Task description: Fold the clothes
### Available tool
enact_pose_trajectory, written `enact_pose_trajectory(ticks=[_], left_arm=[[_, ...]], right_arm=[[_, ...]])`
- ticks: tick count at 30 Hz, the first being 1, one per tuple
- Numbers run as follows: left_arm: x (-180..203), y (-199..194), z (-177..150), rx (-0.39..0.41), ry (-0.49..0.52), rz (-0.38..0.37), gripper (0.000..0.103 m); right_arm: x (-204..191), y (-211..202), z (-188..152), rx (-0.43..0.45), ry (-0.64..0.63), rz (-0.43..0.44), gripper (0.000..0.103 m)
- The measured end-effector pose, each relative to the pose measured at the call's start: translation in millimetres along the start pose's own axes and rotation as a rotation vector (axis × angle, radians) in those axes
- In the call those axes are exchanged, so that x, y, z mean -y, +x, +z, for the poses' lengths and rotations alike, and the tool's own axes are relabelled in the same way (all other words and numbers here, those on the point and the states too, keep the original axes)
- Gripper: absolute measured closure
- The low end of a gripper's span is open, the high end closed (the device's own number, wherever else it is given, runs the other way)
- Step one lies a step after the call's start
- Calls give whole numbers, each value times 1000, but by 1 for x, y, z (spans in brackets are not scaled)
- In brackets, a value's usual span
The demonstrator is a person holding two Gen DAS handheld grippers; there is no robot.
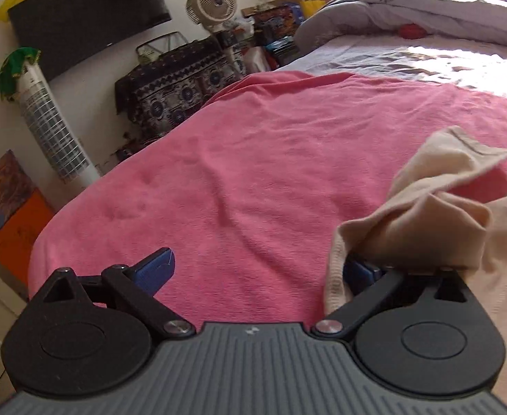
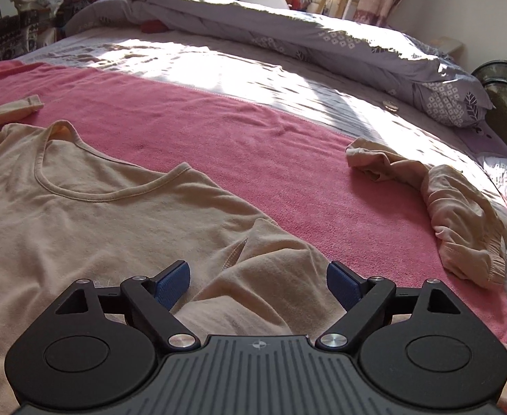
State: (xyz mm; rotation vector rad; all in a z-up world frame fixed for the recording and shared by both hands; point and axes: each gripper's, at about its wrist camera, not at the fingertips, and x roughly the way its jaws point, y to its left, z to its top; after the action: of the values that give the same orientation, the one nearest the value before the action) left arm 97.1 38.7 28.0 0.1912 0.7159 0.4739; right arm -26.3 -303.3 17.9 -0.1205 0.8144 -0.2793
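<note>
A beige long-sleeved shirt [image 2: 80, 214] lies front up on the pink blanket [image 2: 288, 159], neckline towards the far side. Its right sleeve [image 2: 453, 207] is bunched in a curve near the bed's right edge. My right gripper [image 2: 258, 285] is open just over the shirt's armpit folds, which lie between and below the blue pads without touching them. In the left wrist view my left gripper [image 1: 258, 271] is open wide over bare pink blanket [image 1: 253, 159]. The shirt's other sleeve [image 1: 443, 200] is draped over its right finger and hides most of that pad.
A grey patterned duvet [image 2: 322, 34] and pillow [image 2: 453, 100] lie across the far side of the bed. The bed's left edge drops towards a white tower fan [image 1: 49, 128], a patterned covered box [image 1: 177, 93], a round fan [image 1: 212, 3] and floor clutter.
</note>
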Motion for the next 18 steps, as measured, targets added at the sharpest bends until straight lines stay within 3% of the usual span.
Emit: enact_pose_trajectory(ticks=[2, 3, 7, 9, 12, 13, 14, 16, 18], left_arm=[[-19, 8, 5, -10, -18, 19, 1], [-24, 6, 8, 21, -10, 3, 1], [-25, -26, 21, 236, 126, -59, 1], [-20, -48, 30, 329, 207, -217, 1], [-13, -71, 42, 416, 251, -421, 0], [-11, -76, 44, 441, 252, -434, 0], [-5, -78, 49, 450, 248, -392, 0], [4, -68, 59, 405, 213, -205, 0], [-4, -29, 72, 219, 138, -1, 0]], right_arm=[[-1, 2, 0, 9, -22, 1, 15], [-2, 3, 0, 18, -45, -1, 15], [-5, 7, 5, 60, -199, 0, 10], [-8, 10, 7, 72, -283, 12, 10], [-13, 16, 11, 83, -398, 54, 10], [-14, 18, 13, 87, -426, 68, 10], [-15, 20, 15, 91, -443, 76, 10], [-15, 25, 19, 93, -450, 87, 9], [-14, 30, 24, 92, -438, 96, 8]])
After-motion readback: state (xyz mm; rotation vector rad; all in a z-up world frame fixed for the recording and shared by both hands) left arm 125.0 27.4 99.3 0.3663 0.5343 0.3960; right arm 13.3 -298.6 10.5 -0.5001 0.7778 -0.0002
